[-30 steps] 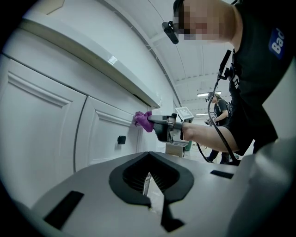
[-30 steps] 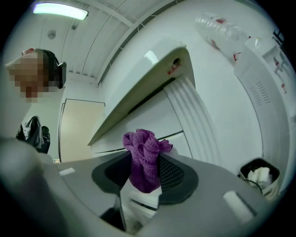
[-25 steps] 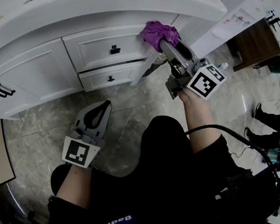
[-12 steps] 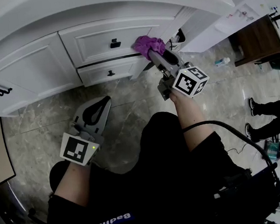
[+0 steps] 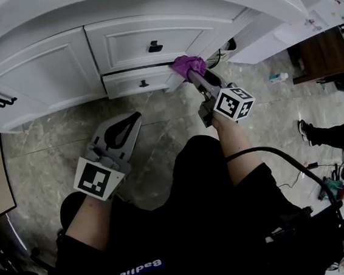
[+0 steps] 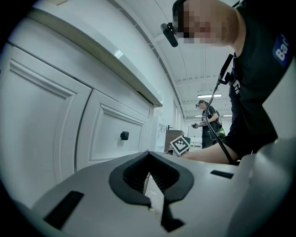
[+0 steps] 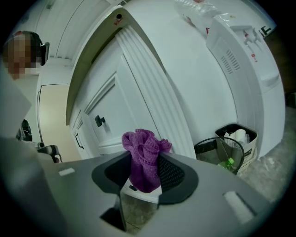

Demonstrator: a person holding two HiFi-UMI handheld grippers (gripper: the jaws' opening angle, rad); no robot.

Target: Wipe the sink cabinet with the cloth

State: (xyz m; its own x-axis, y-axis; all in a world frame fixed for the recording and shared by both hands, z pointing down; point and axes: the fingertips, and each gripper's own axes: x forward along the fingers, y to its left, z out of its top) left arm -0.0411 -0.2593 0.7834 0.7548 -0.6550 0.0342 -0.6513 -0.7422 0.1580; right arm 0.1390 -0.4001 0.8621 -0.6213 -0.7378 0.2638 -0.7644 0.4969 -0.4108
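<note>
The white sink cabinet (image 5: 43, 74) curves across the top of the head view, with an upper drawer (image 5: 150, 41) and a lower drawer (image 5: 136, 82). My right gripper (image 5: 194, 73) is shut on a bunched purple cloth (image 5: 187, 65), pressed against the lower drawer's right end by the fluted corner post. In the right gripper view the cloth (image 7: 144, 157) sticks up between the jaws of the right gripper (image 7: 145, 172), in front of the post (image 7: 152, 92). My left gripper (image 5: 132, 118) hangs over the floor below the cabinet, shut on nothing. The left gripper view shows the gripper's (image 6: 149, 155) tips meeting before a drawer (image 6: 118, 134).
A wire bin (image 7: 226, 148) with bottles stands on the floor right of the cabinet, beside a white appliance (image 7: 245, 69). A brown wooden unit (image 5: 319, 51), a small bottle (image 5: 279, 77) and another person's feet (image 5: 318, 134) are at the right. A cable (image 5: 285, 164) trails from my right arm.
My right gripper has dragged the cloth down from the upper drawer's right end to the lower drawer's right end. The left gripper has barely moved.
</note>
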